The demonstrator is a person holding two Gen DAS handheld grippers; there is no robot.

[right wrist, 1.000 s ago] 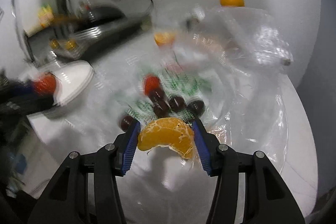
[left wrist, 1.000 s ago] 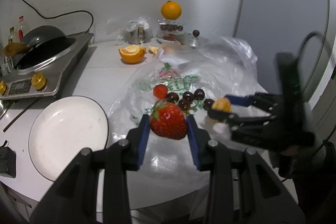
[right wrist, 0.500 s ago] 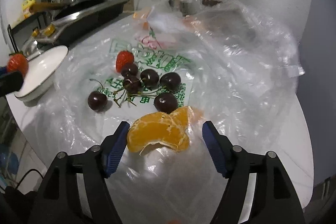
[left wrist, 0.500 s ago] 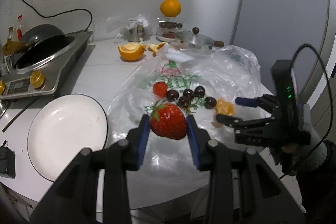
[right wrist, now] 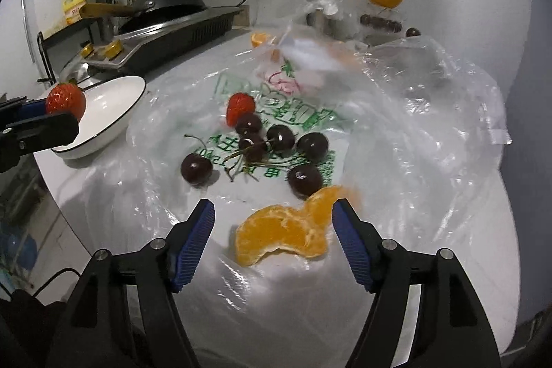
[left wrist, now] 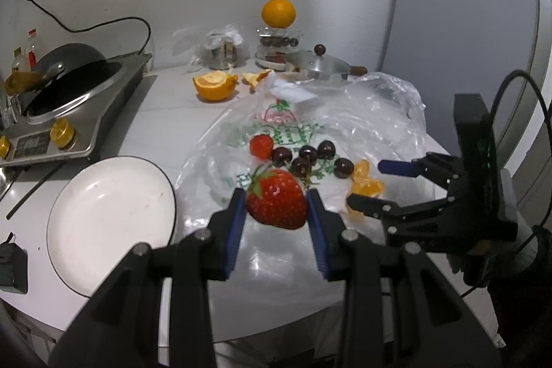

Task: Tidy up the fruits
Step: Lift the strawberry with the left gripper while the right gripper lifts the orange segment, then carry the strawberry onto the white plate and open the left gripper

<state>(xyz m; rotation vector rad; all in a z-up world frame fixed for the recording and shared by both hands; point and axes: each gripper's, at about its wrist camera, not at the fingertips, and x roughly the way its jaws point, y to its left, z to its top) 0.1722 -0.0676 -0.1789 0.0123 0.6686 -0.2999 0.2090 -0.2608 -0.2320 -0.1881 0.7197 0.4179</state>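
White and still bare, the round ceramic plate [left wrist: 110, 216] at the left of the tabletop [left wrist: 165, 112] has no fruit on it, so the sorting has barely begun. Just right of the plate, the left hand-held gripper [left wrist: 276, 212] is clamped on a large red strawberry [left wrist: 277, 200], lifted above the clear printed plastic bag [right wrist: 396, 133]. On the bag lie a smaller red strawberry [right wrist: 240, 106], six dark cherries [right wrist: 276, 147] with loose stems, and peeled orange mandarin segments [right wrist: 286, 233]. The right hand-held gripper [right wrist: 274, 230] has just been opening; its blue pads stand clear on both sides of the segments, which rest on the bag. My judgement: every piece is left to place.
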